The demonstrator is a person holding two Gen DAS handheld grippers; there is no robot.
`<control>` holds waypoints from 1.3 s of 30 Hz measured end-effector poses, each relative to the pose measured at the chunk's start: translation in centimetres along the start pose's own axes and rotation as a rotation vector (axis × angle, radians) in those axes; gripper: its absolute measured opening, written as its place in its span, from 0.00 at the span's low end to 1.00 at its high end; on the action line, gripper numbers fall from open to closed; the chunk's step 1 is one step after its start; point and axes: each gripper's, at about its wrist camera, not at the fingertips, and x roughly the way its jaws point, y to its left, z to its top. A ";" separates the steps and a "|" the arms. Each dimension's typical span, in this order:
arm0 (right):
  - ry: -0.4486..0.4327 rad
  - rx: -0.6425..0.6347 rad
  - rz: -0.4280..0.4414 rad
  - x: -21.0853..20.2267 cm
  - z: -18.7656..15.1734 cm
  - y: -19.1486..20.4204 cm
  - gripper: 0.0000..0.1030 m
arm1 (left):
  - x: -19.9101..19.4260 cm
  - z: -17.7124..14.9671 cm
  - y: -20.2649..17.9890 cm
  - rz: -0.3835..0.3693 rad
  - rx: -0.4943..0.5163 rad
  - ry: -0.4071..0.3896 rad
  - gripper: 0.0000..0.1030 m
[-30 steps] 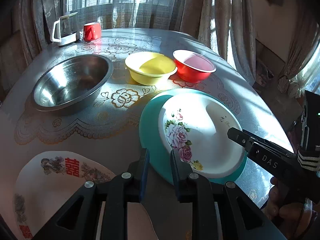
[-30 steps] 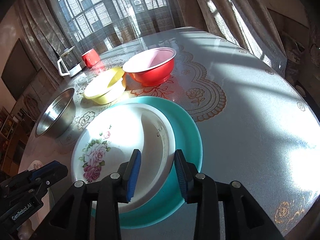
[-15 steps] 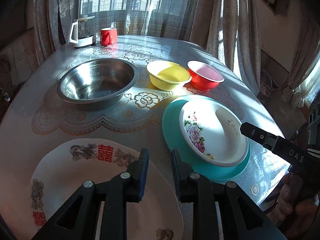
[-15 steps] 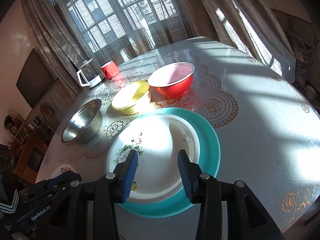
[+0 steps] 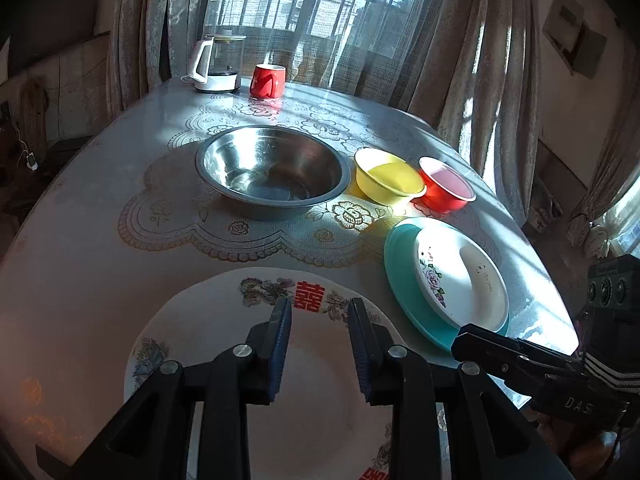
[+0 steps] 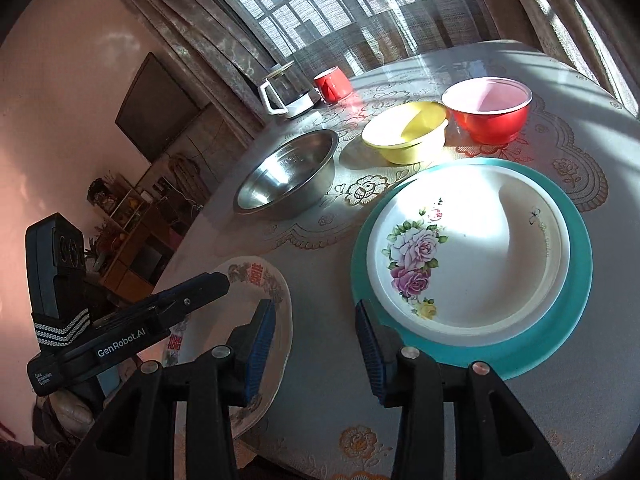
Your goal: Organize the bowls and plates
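Plates: a white plate with red characters (image 5: pixel 224 344) lies flat at the near edge of the table (image 5: pixel 88 216); a rose-patterned white plate (image 6: pixel 468 252) sits stacked on a teal plate (image 6: pixel 576 280), beside it toward the right edge.
Bowls: a steel bowl (image 5: pixel 272 172), a yellow bowl (image 5: pixel 386 178) and a red bowl (image 5: pixel 446 184) stand in a row behind the plates, the yellow and red ones touching.
Left tool (image 5: pixel 319 344): over the characters plate, jaws just opened further to a narrow gap, nothing between them.
Right tool (image 6: pixel 316 344): over bare table between the two plate spots, jaws part open, gripping nothing.
Far edge: a red mug (image 5: pixel 267 80) and a white-handled kettle (image 5: pixel 214 66) by the curtained window.
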 end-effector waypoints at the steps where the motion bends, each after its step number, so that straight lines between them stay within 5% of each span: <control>1: 0.016 -0.002 0.008 0.4 -0.3 0.2 0.41 | -0.5 0.0 0.6 0.000 -0.008 -0.010 0.31; 12: 0.122 -0.018 0.048 3.9 -1.9 1.6 0.41 | -4.0 -3.7 11.1 0.071 -0.180 -0.022 0.30; 16: 0.137 -0.016 0.048 4.8 -2.5 1.6 0.41 | -4.6 -5.7 13.6 0.021 -0.239 -0.038 0.29; 23: 0.163 -0.049 0.046 5.7 -3.0 2.2 0.27 | -3.6 -7.5 14.0 -0.052 -0.247 -0.040 0.29; 39: 0.184 -0.073 0.061 6.1 -3.2 2.6 0.26 | -0.8 -7.7 10.6 -0.074 -0.113 0.036 0.22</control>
